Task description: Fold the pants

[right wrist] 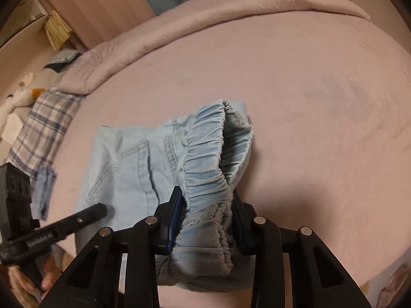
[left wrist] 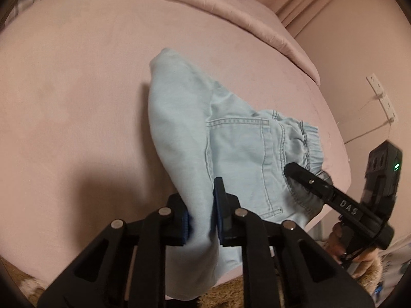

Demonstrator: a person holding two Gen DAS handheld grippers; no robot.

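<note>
Pants [left wrist: 231,148] lie part-folded on the bed [left wrist: 77,102]. Your left gripper [left wrist: 200,220] clamps the leg fabric, your right gripper [right wrist: 208,220] the waistband. Keep both edges level and taut.

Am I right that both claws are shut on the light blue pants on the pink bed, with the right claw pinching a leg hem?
Not quite. The right claw is pinching the elastic waistband, as the right wrist view shows. The rest holds: the left claw is also shut on the light blue pants, on the pink bed.
</note>
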